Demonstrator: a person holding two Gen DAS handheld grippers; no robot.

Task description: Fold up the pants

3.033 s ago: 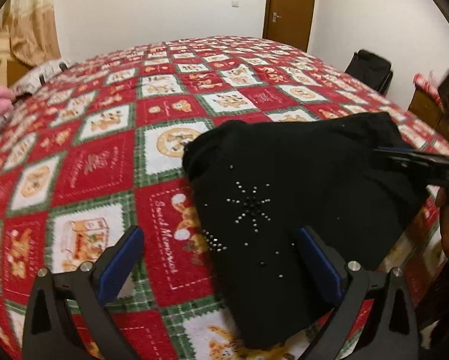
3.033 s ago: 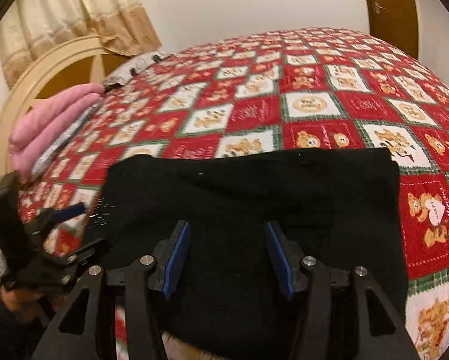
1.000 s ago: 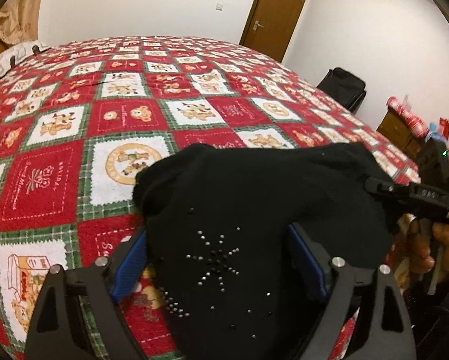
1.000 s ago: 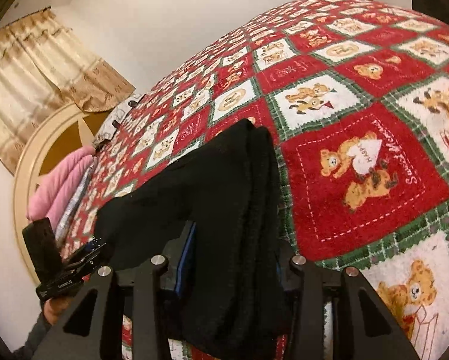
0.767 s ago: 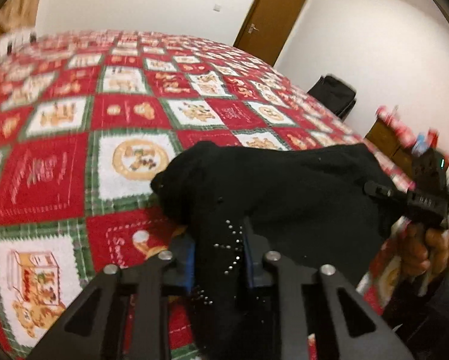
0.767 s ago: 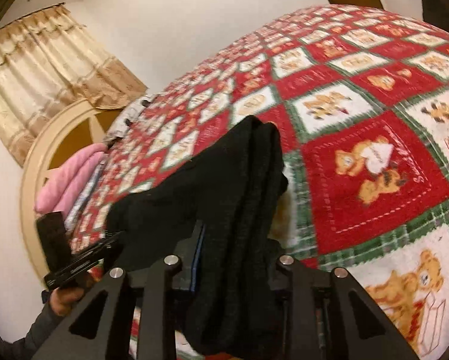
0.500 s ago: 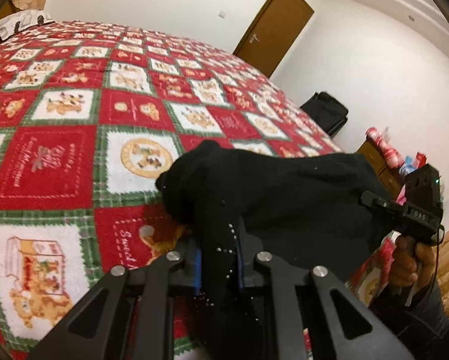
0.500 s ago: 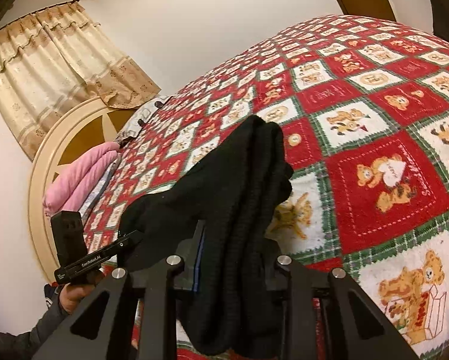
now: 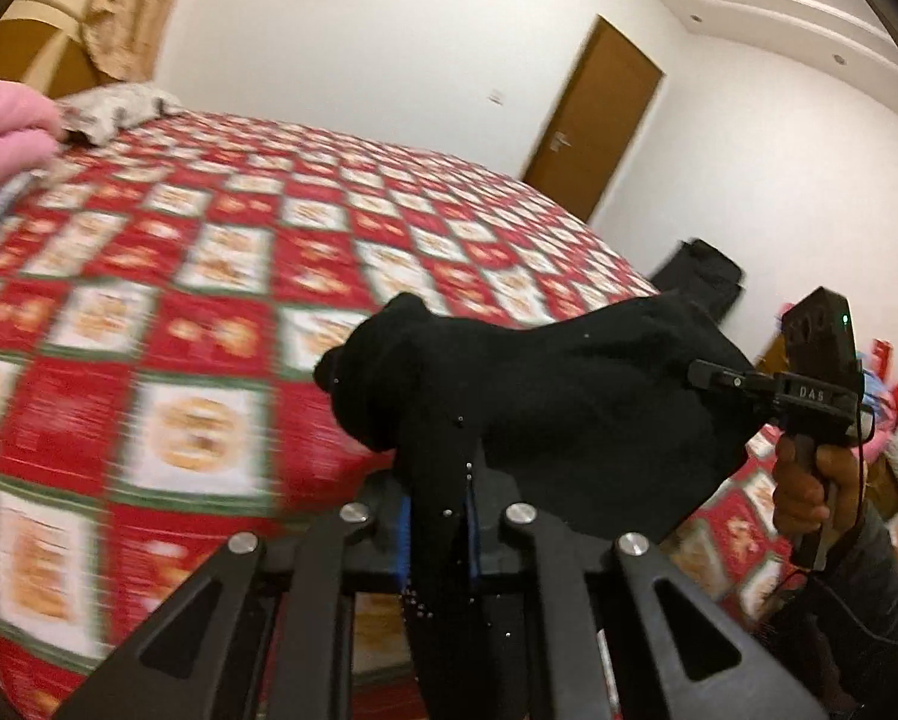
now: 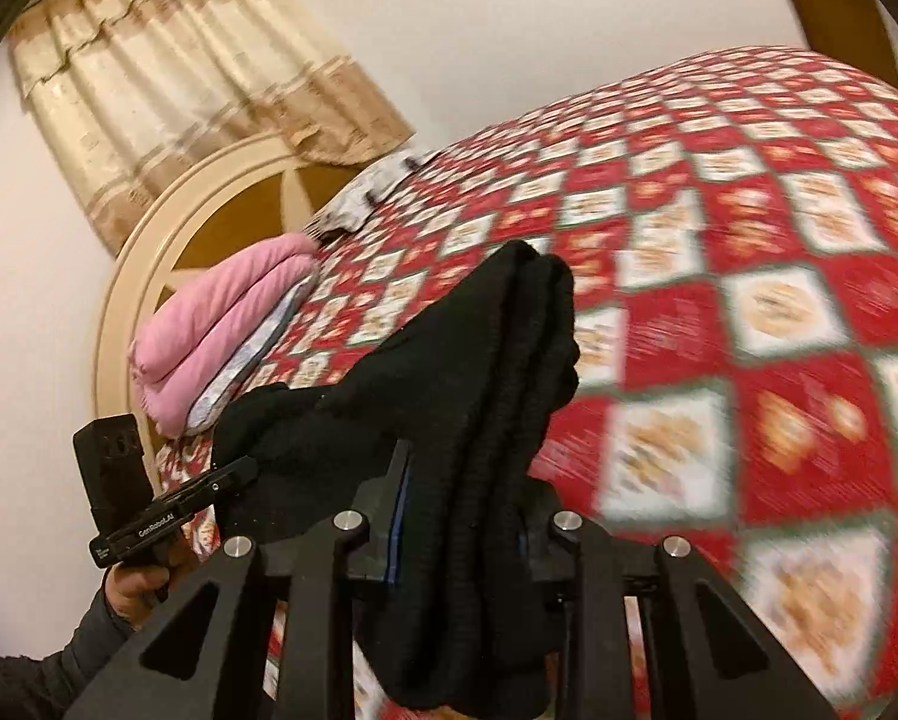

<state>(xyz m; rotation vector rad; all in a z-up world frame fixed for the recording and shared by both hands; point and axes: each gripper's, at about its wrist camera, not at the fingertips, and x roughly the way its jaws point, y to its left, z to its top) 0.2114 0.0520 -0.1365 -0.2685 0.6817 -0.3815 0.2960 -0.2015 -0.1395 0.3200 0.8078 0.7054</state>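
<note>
1. Fabric fills the left tool [image 9: 438,531]: its blue-lined fingers are pressed together on a studded fold of the black pants [image 9: 545,396], clamped tight with cloth hanging down between them.
2. The right tool [image 10: 458,531] is likewise clamped on the pants [image 10: 485,372], gripping a thick stack of several folded layers that rises above its fingers and droops below them.
3. Held at both ends, the pants span between the two tools as a folded bundle, lifted off the bed and sagging a little in the middle.
4. In the left wrist view the right tool [image 9: 719,377] shows from the side, a hand [image 9: 806,489] around its handle.
5. In the right wrist view the left tool [image 10: 242,471] shows at lower left, with the holding hand [image 10: 140,585] beneath it.
6. Below lies the bed [image 9: 149,312], covered in a red, green and white checked blanket with bear pictures, blurred in both views.
7. A folded pink blanket [image 10: 221,324] rests at the head of the bed, near the round cream headboard [image 10: 149,240] and curtains [image 10: 167,78].
8. A brown door [image 9: 593,126] stands in the far wall.
</note>
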